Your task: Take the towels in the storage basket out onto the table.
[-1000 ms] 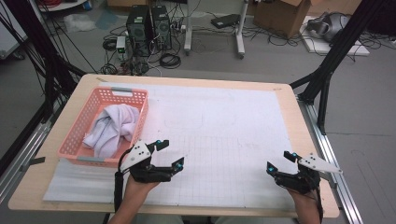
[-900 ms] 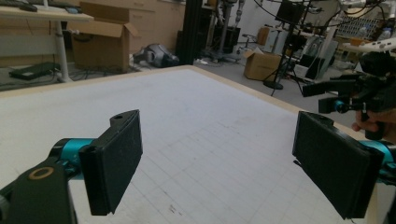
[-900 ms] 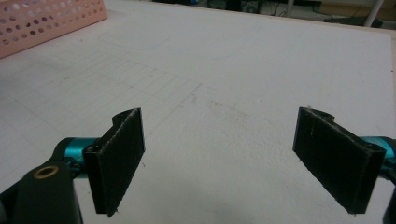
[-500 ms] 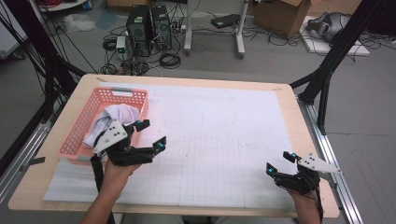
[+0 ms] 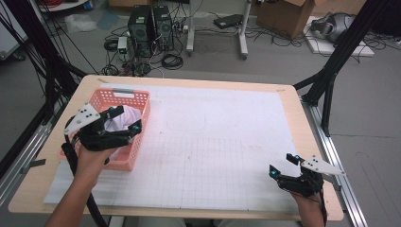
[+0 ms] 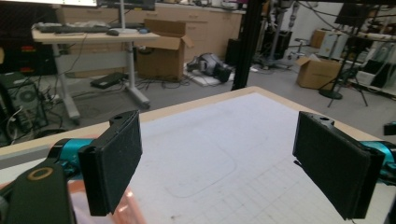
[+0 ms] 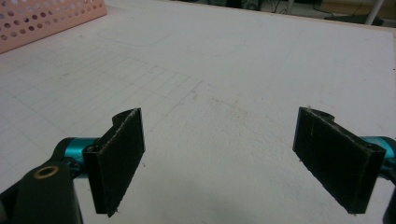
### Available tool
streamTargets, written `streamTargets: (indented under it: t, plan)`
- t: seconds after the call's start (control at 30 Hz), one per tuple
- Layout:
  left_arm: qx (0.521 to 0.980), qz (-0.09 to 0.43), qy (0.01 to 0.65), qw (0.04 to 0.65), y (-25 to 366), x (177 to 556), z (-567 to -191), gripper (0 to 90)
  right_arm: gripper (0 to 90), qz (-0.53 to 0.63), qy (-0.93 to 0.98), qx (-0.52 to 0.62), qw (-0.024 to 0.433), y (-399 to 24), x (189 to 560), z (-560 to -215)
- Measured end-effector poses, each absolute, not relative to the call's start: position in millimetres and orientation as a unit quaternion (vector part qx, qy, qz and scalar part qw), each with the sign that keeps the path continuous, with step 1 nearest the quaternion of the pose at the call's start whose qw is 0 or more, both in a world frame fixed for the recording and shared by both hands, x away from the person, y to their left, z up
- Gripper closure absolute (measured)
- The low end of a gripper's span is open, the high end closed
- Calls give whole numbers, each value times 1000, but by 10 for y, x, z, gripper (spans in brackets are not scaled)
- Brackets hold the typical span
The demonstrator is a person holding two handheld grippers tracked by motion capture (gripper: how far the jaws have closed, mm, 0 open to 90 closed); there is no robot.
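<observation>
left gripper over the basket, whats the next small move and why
Probably tip the left gripper down and lower it onto the white cloth in the pink basket. It hangs open above the basket with nothing between its jaws, and in its own view it looks out across the table rather than at the cloth. The right gripper rests open at the table's near right corner.

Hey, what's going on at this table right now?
A person is working at a table with a gripper in each hand. The left gripper hangs open over a pink basket at the table's left side, above the white cloth lying inside it, holding nothing. The right gripper rests near the front right corner on the white gridded sheet, also open and holding nothing.
</observation>
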State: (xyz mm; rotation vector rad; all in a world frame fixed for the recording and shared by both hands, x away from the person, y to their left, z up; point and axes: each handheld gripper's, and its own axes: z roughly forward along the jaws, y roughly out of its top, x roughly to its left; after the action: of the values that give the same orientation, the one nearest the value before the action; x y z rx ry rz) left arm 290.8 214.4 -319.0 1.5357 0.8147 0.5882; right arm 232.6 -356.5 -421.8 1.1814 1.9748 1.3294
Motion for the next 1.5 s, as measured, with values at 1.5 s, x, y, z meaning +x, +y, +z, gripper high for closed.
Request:
streamTargets:
  t: [1.5]
  plan:
    - [786,169,547,232,2604,4017,-4210,17,154,467,736,436,224,-3558,2350,-4264]
